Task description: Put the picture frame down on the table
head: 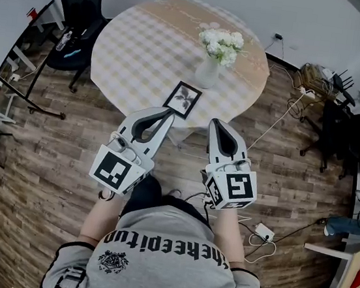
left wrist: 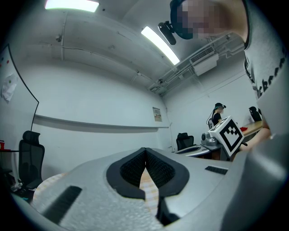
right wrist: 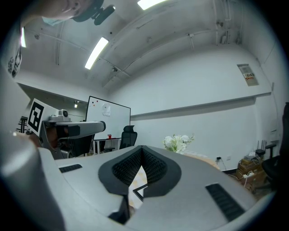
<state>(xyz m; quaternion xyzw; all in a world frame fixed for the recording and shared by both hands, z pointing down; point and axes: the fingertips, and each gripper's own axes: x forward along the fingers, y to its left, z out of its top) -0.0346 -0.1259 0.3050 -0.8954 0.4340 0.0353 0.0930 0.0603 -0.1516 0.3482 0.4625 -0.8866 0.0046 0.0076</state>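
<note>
The picture frame [head: 182,99] lies flat on the checked round table [head: 133,48], near its six o'clock edge, with the flower vase [head: 207,72] at the frame's one o'clock. Both claws are closed on nothing: the left gripper [head: 169,113] sits at the frame's seven o'clock, the right gripper [head: 214,122] at four. I'd say the frame is light, stiff and probably glass-fronted, best pinched by its black border. The sweatshirt [head: 157,269] lettering is upside down and I can't read it.

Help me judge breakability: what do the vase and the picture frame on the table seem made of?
Vase: pale, smooth, rounded body, so probably glazed ceramic or frosted glass. Picture frame: thin black border with a flat, dull look, likely painted wood or plastic; the head view leaves it open.
</note>
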